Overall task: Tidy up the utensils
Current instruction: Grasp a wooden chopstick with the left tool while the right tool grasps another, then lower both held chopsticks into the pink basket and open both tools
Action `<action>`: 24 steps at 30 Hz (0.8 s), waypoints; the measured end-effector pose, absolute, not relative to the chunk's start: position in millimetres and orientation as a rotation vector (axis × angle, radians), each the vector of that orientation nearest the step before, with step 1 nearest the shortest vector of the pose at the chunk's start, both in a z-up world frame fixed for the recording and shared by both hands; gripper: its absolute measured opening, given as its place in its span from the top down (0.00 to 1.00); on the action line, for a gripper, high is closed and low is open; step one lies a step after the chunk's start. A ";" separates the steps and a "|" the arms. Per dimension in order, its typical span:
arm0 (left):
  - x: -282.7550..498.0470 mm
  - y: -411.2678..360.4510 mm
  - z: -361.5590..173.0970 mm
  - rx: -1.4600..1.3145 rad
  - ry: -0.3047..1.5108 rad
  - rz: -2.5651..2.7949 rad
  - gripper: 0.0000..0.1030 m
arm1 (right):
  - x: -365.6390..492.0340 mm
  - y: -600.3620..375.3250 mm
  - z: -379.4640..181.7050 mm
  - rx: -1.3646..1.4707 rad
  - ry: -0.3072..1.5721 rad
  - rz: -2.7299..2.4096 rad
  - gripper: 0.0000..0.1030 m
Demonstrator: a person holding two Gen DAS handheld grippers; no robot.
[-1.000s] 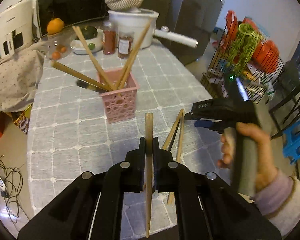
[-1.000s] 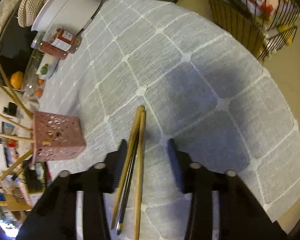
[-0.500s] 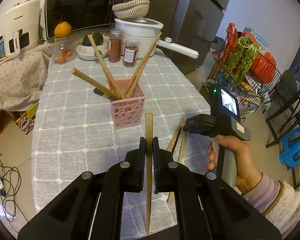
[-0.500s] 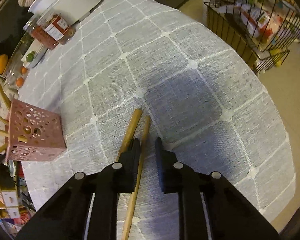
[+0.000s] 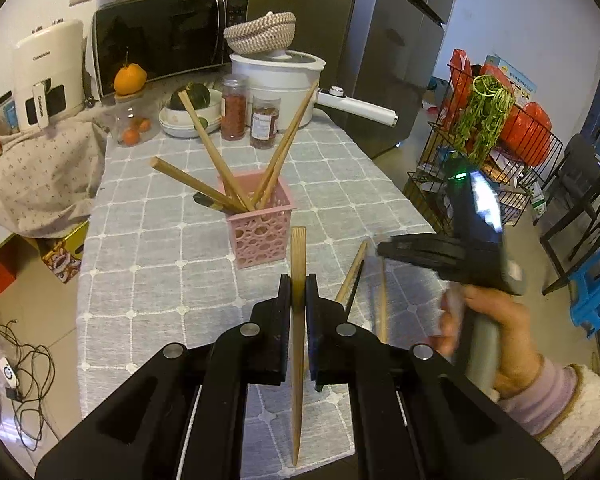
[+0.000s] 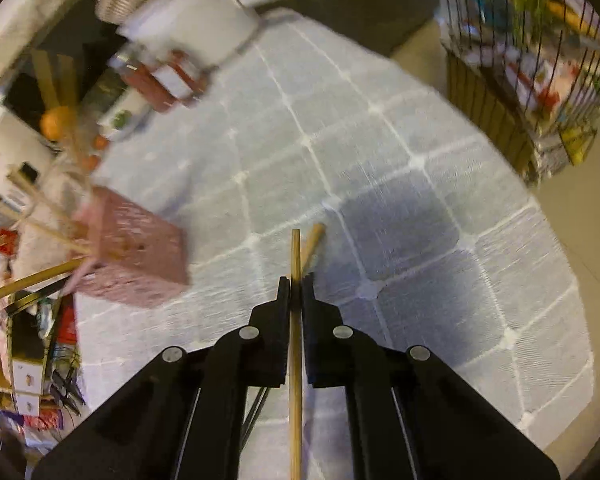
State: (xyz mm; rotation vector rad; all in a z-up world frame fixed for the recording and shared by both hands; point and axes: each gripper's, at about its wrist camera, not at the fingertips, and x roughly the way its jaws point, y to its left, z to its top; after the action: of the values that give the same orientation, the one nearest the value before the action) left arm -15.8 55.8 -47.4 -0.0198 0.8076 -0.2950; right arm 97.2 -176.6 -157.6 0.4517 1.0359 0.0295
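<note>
Since the earlier frame, one chopstick (image 6: 295, 360) has been clamped by the right tool (image 6: 296, 280), whose jaws stood apart around the pair then, and it has been raised off the cloth; the wrist has rolled as well, so the pink holder now sits further up in that view.

A second light chopstick (image 6: 313, 240) and a thin dark one are left on the bench (image 6: 420, 160), just beyond the right tool's tip at about 1 o'clock. In the left wrist view, a flat bamboo chopstick (image 5: 298, 256) is held lengthwise by the left tool (image 5: 298, 284), shut tight on it and pointing at 12 o'clock. The pink holder (image 5: 260, 228) stands near, at about 11 o'clock from that tool, with several chopsticks already fanned out of it. Farther back, at 12 o'clock, spice jars (image 5: 246, 114) and a white pot (image 5: 278, 80) are seen. The right hand (image 5: 488, 320) is blurred at 3 o'clock.

The step in hand is judged to be carrying: both sticks are gripped, neither is deposited. Next, each stick must be tipped toward upright, brought over the holder's open top, and released between the sticks already leaning there.
</note>
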 end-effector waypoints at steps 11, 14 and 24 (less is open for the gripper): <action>-30.6 55.9 -18.8 -0.043 0.735 -0.322 0.94 | 23.4 -185.8 -64.8 0.381 0.817 0.185 0.94; -30.5 56.0 0.2 -0.068 0.703 -0.344 0.94 | 9.8 -191.0 -35.6 0.374 0.748 0.202 0.94; 11.6 53.5 87.2 -0.107 0.540 -0.308 0.94 | 19.1 -212.7 63.1 0.423 0.549 0.233 0.94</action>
State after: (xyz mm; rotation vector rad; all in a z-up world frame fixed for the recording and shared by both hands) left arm 11.6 53.5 87.2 -0.1067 0.5399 -0.3079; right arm 19.1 -212.7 63.1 0.4227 0.5494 0.2328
